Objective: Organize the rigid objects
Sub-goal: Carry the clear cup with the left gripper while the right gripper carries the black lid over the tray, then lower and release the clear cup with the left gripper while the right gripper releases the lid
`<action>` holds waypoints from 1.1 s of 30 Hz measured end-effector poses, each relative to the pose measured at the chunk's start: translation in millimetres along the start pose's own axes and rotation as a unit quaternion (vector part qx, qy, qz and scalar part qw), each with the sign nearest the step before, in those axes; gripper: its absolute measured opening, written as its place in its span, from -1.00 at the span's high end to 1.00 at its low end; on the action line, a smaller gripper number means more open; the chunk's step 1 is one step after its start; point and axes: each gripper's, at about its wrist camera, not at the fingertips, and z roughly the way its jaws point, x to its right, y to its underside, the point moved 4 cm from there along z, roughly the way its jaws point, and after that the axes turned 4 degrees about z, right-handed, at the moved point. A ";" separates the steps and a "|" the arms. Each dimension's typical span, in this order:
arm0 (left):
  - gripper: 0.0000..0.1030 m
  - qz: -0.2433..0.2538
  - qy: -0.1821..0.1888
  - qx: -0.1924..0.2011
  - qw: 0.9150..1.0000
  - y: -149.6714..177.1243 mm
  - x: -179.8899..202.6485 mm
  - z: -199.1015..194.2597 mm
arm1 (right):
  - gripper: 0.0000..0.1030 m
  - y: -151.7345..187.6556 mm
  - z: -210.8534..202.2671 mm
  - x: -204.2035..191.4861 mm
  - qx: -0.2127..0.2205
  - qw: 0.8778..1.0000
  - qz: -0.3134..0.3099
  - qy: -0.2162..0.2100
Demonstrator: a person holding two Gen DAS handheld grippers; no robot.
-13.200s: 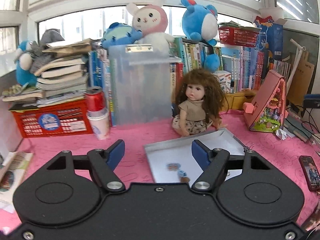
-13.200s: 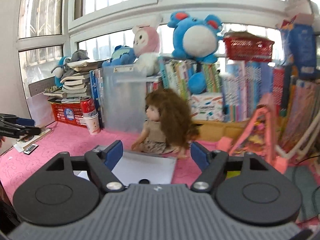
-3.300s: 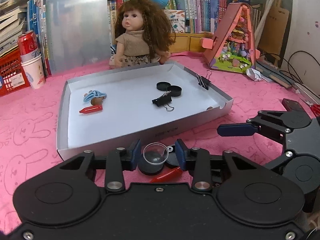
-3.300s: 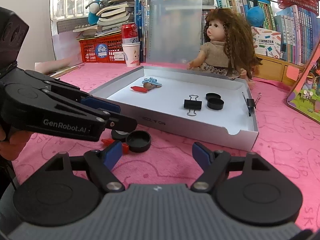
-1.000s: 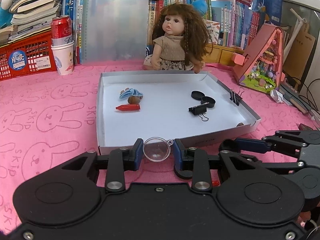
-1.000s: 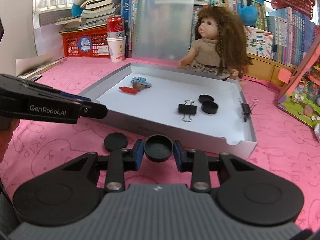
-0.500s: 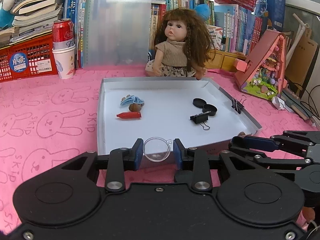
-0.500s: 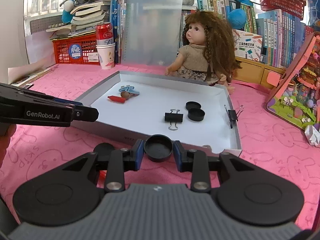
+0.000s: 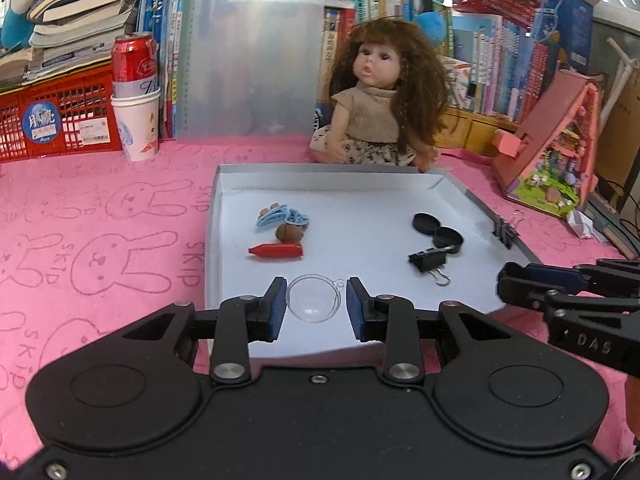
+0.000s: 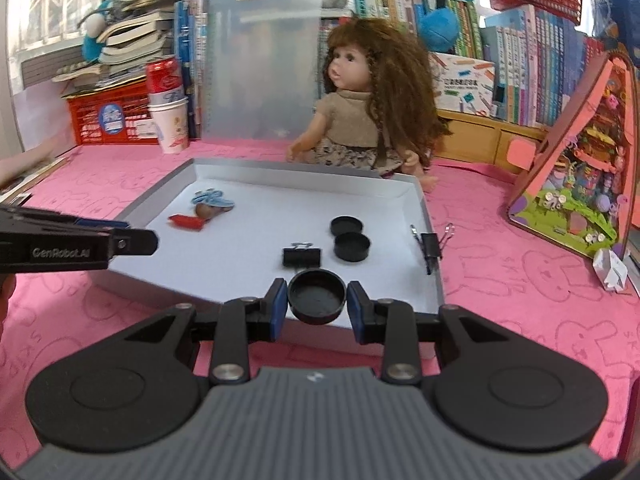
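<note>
Left gripper (image 9: 316, 307): narrow, its blue pads press on a clear round dome (image 9: 314, 298), held above the near edge of the tray.
Right gripper (image 10: 317, 307): narrow, it holds a black round cap (image 10: 317, 298), open side up, over the near wall of the tray.
Tray (image 9: 211, 240): shallow grey box with white floor, lying on the pink table (image 9: 100, 216).
Tray, left part: a red cap-like piece (image 9: 276, 251), behind it a small brown thing (image 9: 289, 233) and a blue clip (image 9: 282, 216), all close together.
Tray, right part: a black binder clip (image 9: 428, 261) on the floor, just behind it two black round caps (image 9: 437, 230) touching each other.
Tray, right wall: a second binder clip (image 9: 505, 232) is clamped on the rim.
Behind the tray: a doll (image 9: 380, 108) with long brown hair sits against the far wall of it.
Far left: a red can in a paper cup (image 9: 136, 120), beside a red crate (image 9: 48, 120) with books on it.
Far right: a pink toy house (image 9: 556, 160).
</note>
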 end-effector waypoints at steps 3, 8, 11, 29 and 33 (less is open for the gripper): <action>0.41 -0.003 -0.006 -0.003 1.000 -1.8 -4.6 8.1 | 0.27 -3.8 7.8 7.8 -0.006 1.000 0.016 0.003; 0.41 -0.004 -0.015 -0.015 1.000 -1.2 -7.5 23.6 | 0.27 -7.2 22.3 17.3 -0.017 0.999 0.037 0.009; 0.41 -0.005 -0.021 -0.024 0.999 0.4 -9.1 34.0 | 0.27 -8.0 32.0 19.7 -0.025 0.999 0.044 0.011; 0.41 0.004 -0.040 -0.027 0.999 -12.8 -13.6 72.2 | 0.27 -15.0 72.9 27.6 -0.052 0.996 0.072 0.015; 0.41 0.009 -0.051 -0.023 0.998 -15.3 -12.6 78.0 | 0.27 -19.1 79.3 26.2 -0.053 0.996 0.070 0.018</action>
